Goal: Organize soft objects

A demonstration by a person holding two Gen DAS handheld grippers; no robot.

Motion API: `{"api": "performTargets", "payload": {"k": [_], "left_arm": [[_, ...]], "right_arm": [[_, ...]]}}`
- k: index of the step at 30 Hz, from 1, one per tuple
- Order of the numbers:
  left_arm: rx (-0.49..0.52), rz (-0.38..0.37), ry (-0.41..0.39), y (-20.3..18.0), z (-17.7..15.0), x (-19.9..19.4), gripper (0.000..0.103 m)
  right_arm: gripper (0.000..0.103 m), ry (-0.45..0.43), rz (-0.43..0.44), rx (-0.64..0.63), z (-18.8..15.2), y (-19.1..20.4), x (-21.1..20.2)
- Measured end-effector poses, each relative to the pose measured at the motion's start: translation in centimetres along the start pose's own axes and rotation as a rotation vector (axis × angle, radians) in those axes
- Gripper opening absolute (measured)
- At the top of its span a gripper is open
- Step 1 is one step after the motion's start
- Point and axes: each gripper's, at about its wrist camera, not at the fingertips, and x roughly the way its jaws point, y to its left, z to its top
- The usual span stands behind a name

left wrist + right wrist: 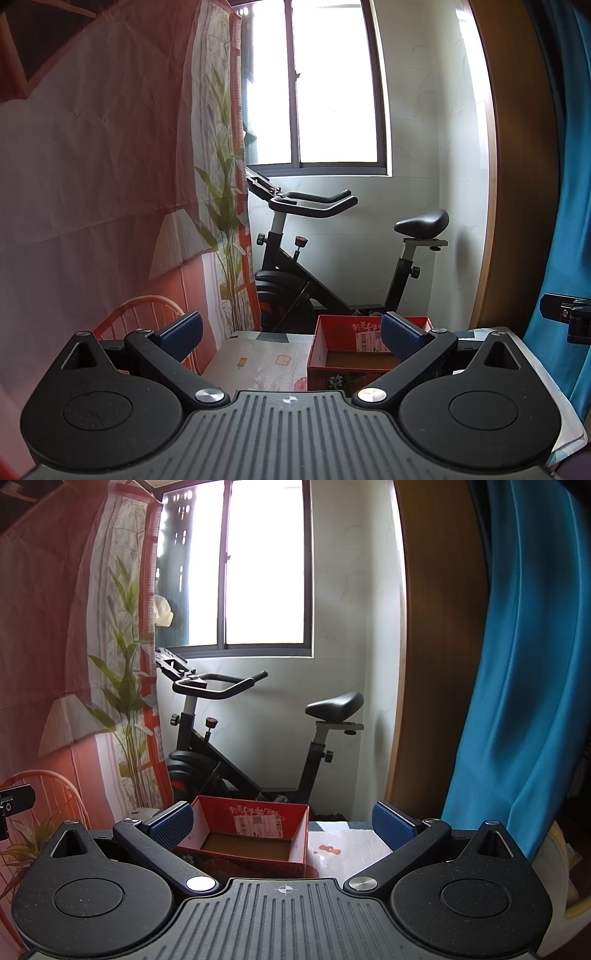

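Work had not begun: left gripper (291, 338) was wide open with nothing in it, red box (255, 836) on the table (255, 354) looked empty, right gripper (282, 821) gaped too, no soft things showed.

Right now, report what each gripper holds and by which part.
Nothing is held. The left gripper and right gripper are both open and empty, above the table near the empty red box.
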Motion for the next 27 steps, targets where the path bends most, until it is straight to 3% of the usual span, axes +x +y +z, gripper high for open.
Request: {"api": "performTargets", "payload": {"k": [27], "left_arm": [[-0.002,0.003,0.002,0.0,-0.1,0.0,0.103]], "right_arm": [[0.103,0.003,0.006,-0.002,-0.7,0.1,1.1]]}}
